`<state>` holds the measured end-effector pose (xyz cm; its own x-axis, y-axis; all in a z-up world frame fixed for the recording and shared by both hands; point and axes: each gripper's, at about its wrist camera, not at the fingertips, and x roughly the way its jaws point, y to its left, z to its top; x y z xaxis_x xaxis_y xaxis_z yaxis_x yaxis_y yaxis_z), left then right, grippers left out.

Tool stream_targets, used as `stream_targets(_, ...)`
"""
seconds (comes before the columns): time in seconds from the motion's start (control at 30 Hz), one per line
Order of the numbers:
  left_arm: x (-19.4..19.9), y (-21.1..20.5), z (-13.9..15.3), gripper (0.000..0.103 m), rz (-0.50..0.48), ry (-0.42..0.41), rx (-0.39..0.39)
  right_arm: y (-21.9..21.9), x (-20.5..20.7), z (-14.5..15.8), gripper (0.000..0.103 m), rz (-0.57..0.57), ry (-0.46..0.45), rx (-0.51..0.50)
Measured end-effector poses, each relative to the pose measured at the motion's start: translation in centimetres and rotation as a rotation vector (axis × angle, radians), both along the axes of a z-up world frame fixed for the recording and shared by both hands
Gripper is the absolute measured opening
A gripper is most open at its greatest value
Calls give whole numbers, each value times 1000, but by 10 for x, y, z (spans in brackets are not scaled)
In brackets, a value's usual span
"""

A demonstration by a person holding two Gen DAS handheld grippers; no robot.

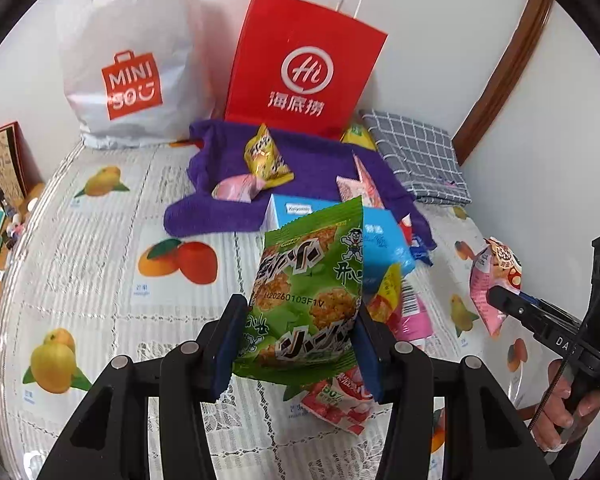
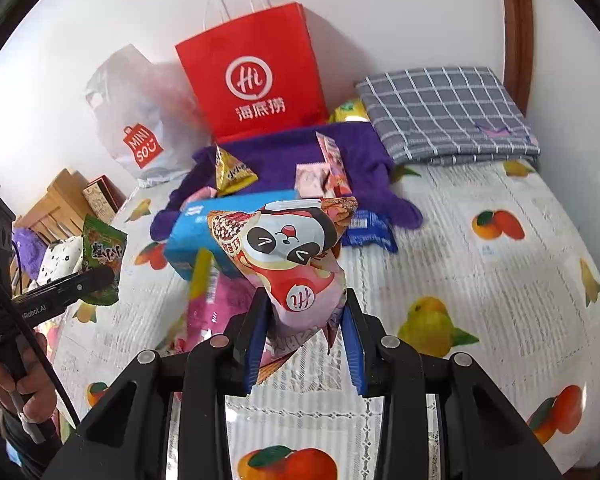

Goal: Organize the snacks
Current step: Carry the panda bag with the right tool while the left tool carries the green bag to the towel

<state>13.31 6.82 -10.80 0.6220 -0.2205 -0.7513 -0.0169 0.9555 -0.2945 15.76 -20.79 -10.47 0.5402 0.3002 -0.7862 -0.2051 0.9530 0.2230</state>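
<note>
Nearest us, our left gripper [image 1: 300, 320] pinches the green snack packet [image 1: 308, 292] and our right gripper [image 2: 304, 332] clamps the panda packet [image 2: 288, 256], both clear of the table. Slippery foil could slide free onto the snack pile [image 1: 380, 240] before the red bag [image 1: 300, 64].

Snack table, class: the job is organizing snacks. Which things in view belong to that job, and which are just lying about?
Part of the job:
- green snack packet, held in the left gripper
- panda snack packet, held in the right gripper
- yellow packet
- blue box
- red paper bag
- white plastic bag

Just lying about:
- purple towel
- checked cloth
</note>
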Motion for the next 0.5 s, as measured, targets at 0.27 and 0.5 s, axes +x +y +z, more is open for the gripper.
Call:
stream_targets(0.27,-2,2,22,48,6,-40,15,5,2,17,35,-9,-31,-25)
stream_targets(0.5,-3,4,32,48,16,-52,28,7,2,25,35,-5,-60,-6)
